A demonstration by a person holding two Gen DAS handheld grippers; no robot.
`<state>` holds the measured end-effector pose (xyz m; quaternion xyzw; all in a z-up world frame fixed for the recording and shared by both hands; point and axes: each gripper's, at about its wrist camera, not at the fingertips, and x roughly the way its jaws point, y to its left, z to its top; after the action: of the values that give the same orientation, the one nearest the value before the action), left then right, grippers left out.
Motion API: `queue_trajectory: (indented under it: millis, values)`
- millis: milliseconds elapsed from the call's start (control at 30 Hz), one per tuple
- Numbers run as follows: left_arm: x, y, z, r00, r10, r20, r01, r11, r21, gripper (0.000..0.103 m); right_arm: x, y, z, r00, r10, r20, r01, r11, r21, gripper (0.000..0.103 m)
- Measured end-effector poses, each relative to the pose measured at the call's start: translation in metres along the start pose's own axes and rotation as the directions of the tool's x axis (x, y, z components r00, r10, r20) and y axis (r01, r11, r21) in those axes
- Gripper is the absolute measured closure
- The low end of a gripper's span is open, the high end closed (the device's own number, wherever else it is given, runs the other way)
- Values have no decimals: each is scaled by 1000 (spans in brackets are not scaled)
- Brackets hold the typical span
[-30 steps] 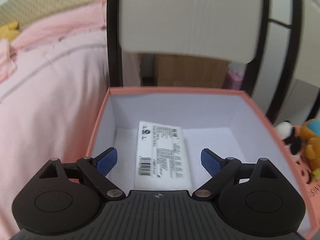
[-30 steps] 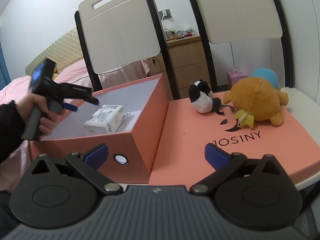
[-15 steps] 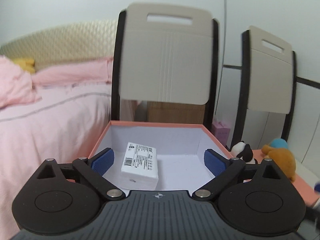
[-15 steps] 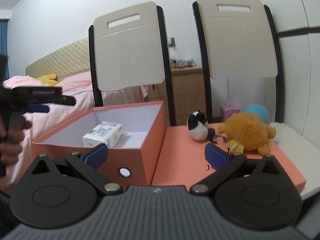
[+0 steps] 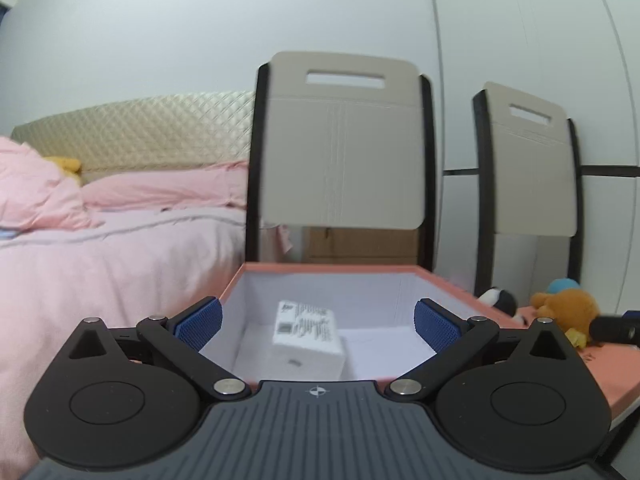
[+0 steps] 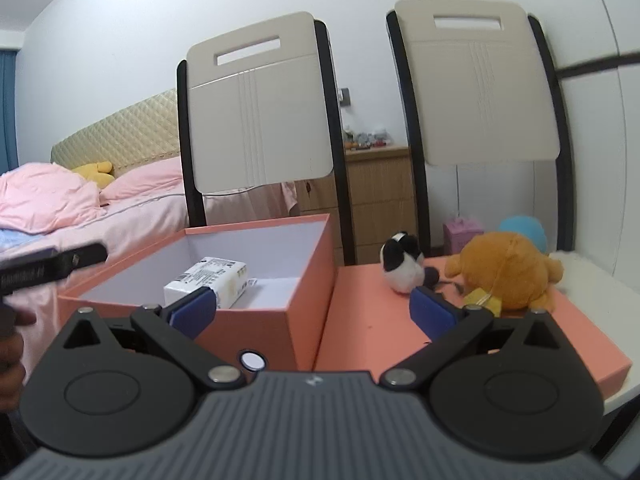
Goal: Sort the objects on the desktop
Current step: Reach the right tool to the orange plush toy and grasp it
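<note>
Tissue pack [image 5: 308, 330], white w/ a printed label, is seen lying inside the open pink box [image 5: 332, 268], on the box floor toward its left half, label side up. It is gripped by nothing. The left gripper [image 5: 318, 320] has been pulled back from over the box interior to the near side of the box within the last second, and its jaws have just been opening to their widest; nothing is held between the blue pads [image 5: 199, 322], though the pack is framed in the gap beyond them. From the right-wrist view the left gripper [image 6: 86, 256] is shown at far left, outside the box's left wall, w/ part of a hand below it.

The drop-off of the pack is judged complete: one item sorted, approx. a third of what is visible.

Still unsorted, on the flat pink lid [image 6: 368, 320] lying right of the box: a small black-and-white plush [image 6: 402, 268] and, further right, an orange plush [image 6: 508, 270], w/ a yellow tag at its near side. The two toys are near each other but apart.

The right gripper [image 6: 314, 308] is held near, low, in front of box and lid, jaws wide open and empty. The black-and-white plush sits just beyond its right pad, so that toy is judged the likely next pick. Soft, rounded bodies may squash or roll under the pads; a central grasp would be advised.

Chair backs, a bed and a wooden drawer unit are seen behind.
</note>
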<state>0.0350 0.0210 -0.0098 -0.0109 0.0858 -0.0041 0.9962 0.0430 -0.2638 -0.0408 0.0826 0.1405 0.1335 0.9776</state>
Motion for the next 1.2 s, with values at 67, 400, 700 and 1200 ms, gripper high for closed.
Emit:
queue_trajectory:
  millis: [67,400,700,1200]
  values:
    - [1,1,0,999,-34,-6,34,999,-11,0,6,1,1,1000,-7,-5,8,1000,12,0]
    - [-1,3,-5,1000,-21,0,21,1000,-18,0,17,6,7,999,-26,-37,27,999,45,0]
    - [-2,2,-8,1000,-18,1,18,1000,-14,0,30,-14,40,994,-109,-14,109,994,-5,0]
    - [1,3,-11,1000,-3,-13,3,1000,-23,0,126,-107,65,946,-323,25,323,946,11,0]
